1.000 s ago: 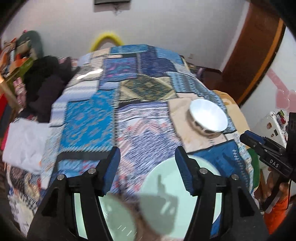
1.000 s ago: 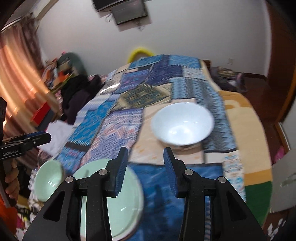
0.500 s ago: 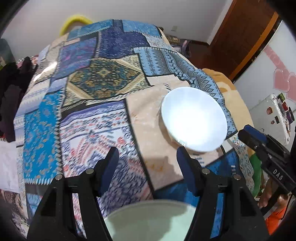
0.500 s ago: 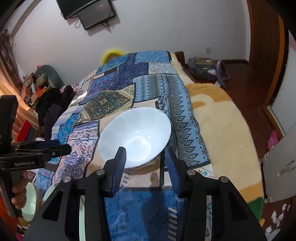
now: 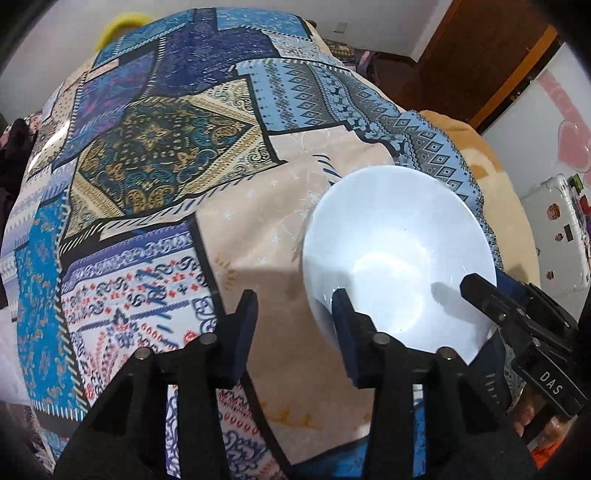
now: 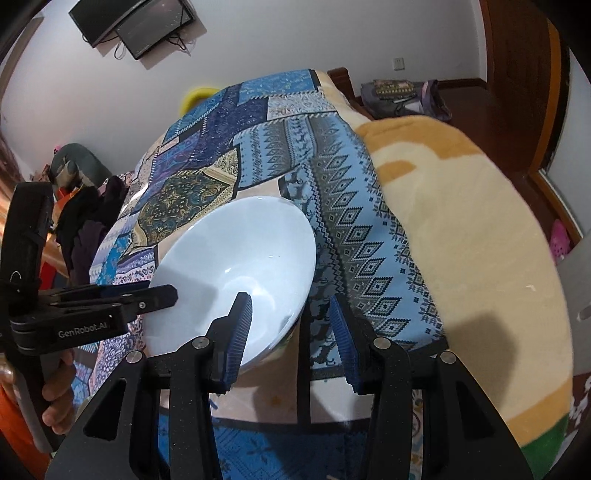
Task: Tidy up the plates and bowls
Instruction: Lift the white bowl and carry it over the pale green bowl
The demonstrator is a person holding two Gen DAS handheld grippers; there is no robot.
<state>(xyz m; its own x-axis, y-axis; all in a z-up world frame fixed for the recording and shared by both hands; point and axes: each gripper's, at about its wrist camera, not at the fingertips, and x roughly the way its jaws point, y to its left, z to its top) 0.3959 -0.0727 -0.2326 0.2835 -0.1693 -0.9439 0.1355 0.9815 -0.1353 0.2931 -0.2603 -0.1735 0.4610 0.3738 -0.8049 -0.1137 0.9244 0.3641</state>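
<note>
A white bowl (image 5: pixel 399 258) (image 6: pixel 236 266) sits on the patchwork cloth (image 5: pixel 155 184), and both grippers are at its near rim. My left gripper (image 5: pixel 295 325) straddles the bowl's left edge. Its jaws are closing, with a gap still showing between the left pad and the rim. Seen from the side in the right wrist view, the left gripper (image 6: pixel 162 293) reaches over that rim. My right gripper (image 6: pixel 291 321) stands open across the bowl's right edge, one finger inside and one outside. In the left wrist view the right gripper (image 5: pixel 480 291) pokes in over the rim.
A cream and orange blanket (image 6: pixel 461 221) hangs off the right side. Dark clothes (image 6: pixel 88 221) are piled at the far left. A bag (image 6: pixel 399 96) lies on the wooden floor behind, and a screen (image 6: pixel 140 22) hangs on the wall. A hand (image 6: pixel 55 402) holds the left gripper.
Both grippers moved forward and down to the white bowl, which now fills the near view. The green plate and small green bowl dropped out of sight. The left jaws have narrowed.
</note>
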